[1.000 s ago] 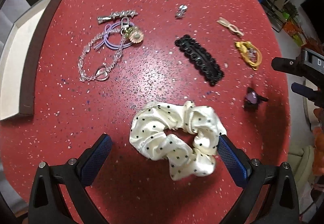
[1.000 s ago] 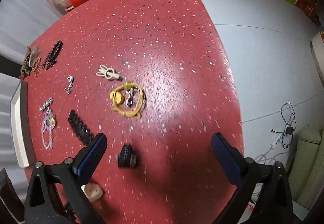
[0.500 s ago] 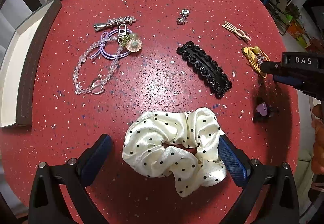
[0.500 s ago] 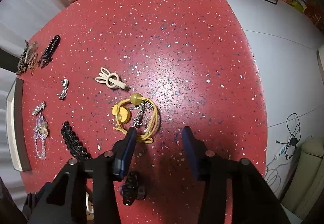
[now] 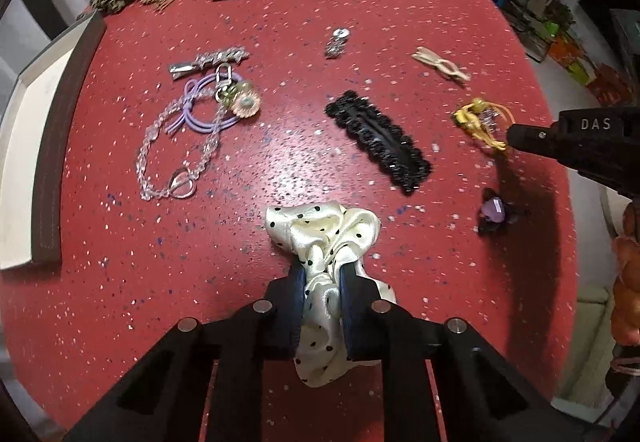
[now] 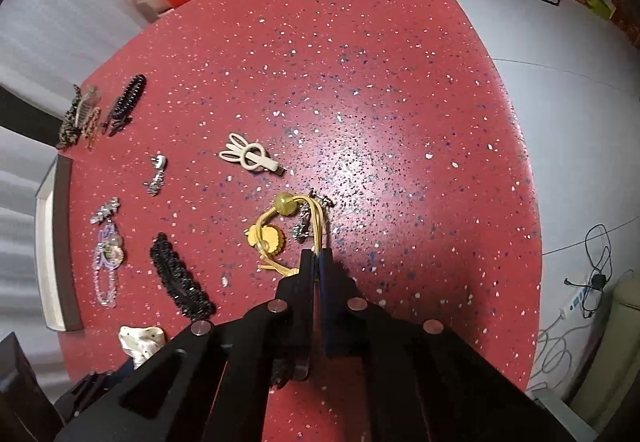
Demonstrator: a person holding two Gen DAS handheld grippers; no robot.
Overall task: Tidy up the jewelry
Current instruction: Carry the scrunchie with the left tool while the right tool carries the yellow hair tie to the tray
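Now that both have snapped closed, the left gripper (image 5: 322,284) pinches the scrunchie (image 5: 322,228) and the right gripper (image 6: 319,262) the yellow hair tie (image 6: 280,226) beyond the black clip (image 5: 378,142): both pickups look secured.

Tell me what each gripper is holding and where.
Left gripper pinches the polka-dot scrunchie across its bunched middle; right gripper clamps the yellow hair tie by its cord.

Left claw (image 5: 323,274) pinched nearly closed low over the table; right claw (image 6: 319,256) likewise clamped.

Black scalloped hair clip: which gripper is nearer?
Left. The left gripper, shut on the polka-dot scrunchie, sits just short of the black scalloped hair clip. The right gripper grips the yellow hair tie, farther off.
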